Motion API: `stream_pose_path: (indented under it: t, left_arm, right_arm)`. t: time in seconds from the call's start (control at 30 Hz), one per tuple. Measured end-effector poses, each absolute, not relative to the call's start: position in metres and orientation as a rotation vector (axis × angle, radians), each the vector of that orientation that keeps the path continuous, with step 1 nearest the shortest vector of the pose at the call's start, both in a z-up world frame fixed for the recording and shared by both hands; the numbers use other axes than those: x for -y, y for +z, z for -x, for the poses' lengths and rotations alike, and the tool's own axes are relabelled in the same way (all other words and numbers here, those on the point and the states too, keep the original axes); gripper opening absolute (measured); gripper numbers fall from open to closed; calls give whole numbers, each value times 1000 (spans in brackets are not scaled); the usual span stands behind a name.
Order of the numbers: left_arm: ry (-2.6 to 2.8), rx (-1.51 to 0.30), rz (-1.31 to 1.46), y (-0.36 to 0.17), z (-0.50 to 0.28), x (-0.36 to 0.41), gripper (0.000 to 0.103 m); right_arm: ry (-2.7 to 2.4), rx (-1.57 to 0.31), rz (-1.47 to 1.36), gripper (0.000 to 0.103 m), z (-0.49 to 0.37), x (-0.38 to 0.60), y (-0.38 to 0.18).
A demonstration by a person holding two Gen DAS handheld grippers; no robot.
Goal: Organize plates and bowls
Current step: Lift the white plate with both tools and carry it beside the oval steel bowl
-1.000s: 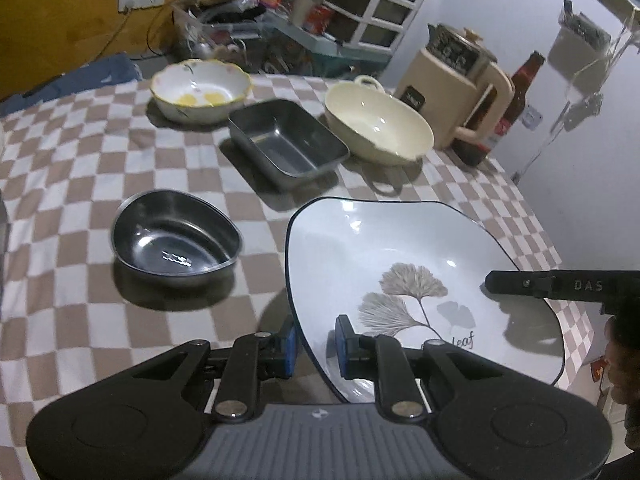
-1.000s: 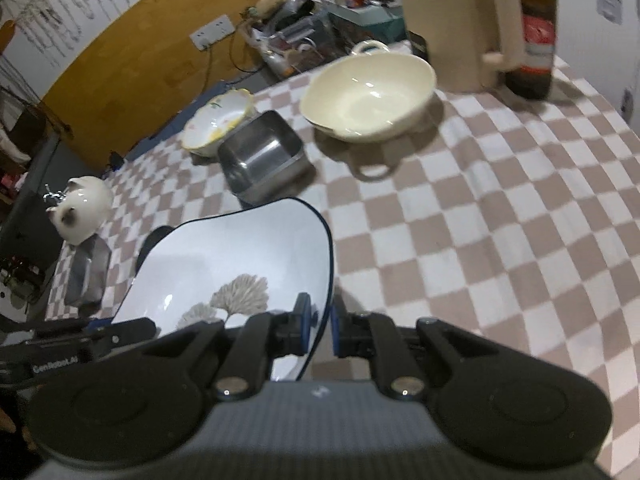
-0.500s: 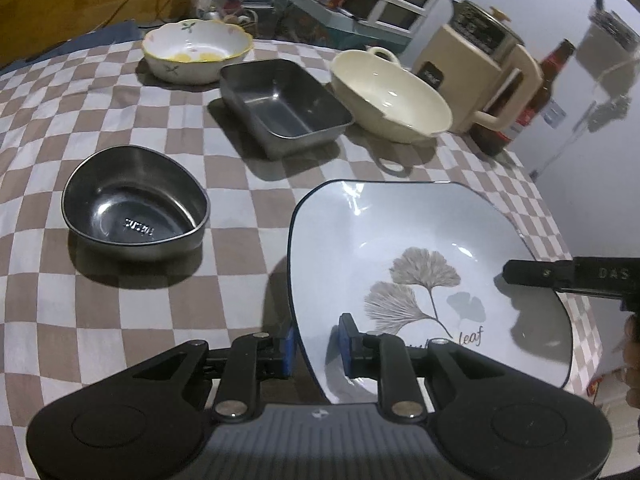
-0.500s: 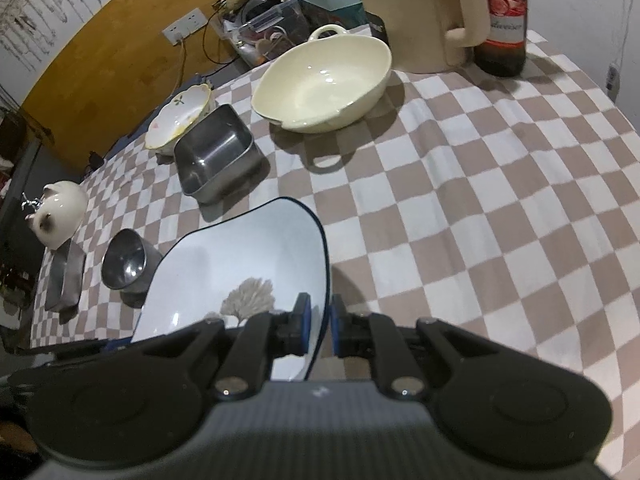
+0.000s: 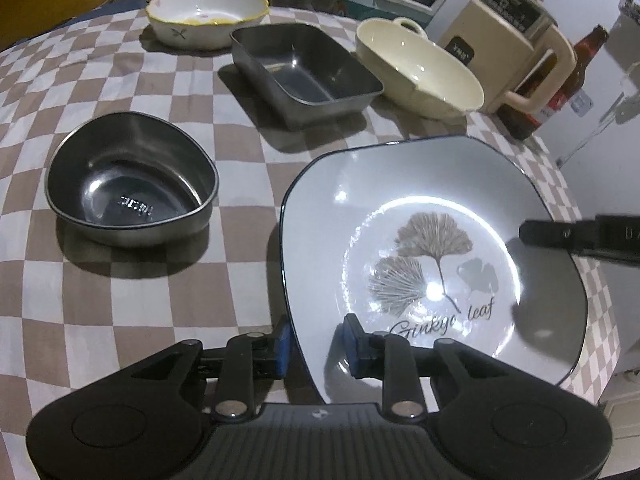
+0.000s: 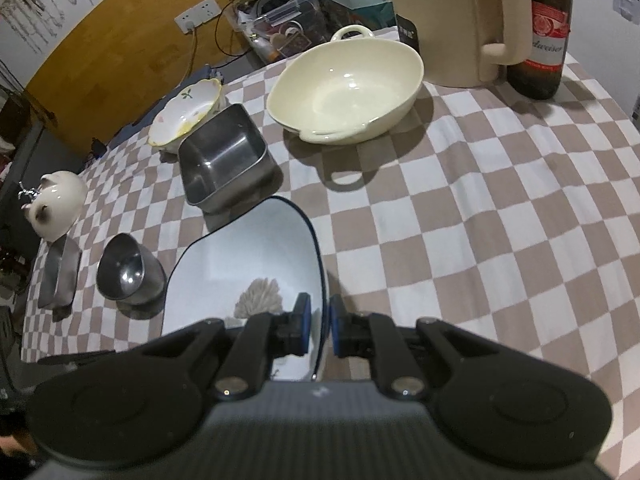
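Note:
A white square plate [image 5: 420,208] with a dark rim and a ginkgo leaf print lies low over the checkered cloth; whether it touches the cloth I cannot tell. My left gripper [image 5: 317,346] straddles its near-left rim. Its jaws are opening, and a gap shows on both sides of the rim. In the right wrist view my right gripper [image 6: 319,326] is shut on the plate [image 6: 248,256] at its opposite edge. One of its black fingers [image 5: 560,236] reaches in over the plate from the right.
Left of the plate stands a rounded steel bowl [image 5: 128,184]. Behind sit a steel rectangular pan [image 5: 304,72], a cream handled bowl [image 5: 416,68] and a floral bowl [image 5: 204,12]. A beige kettle [image 5: 520,36] and a bottle [image 5: 576,68] stand at the back right. A ceramic cat [image 6: 56,204] sits far left.
Both grippers and the plate have come down closer to the cloth. The left jaws have spread wider around the rim. The right jaws have stayed closed on the plate.

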State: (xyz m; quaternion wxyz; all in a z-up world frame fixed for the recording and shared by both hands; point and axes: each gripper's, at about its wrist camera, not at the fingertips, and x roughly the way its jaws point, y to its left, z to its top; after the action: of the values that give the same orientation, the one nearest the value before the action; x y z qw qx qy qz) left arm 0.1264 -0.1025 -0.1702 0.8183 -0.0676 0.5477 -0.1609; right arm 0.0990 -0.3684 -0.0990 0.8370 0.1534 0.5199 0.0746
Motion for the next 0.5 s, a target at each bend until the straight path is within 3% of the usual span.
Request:
stream_pose_path:
  t: [0.5]
  left_arm:
    - [-373,-1138,124,-167,-125,107,27]
  right_arm:
    - [79,-1162,-324,10,-105,375,-125]
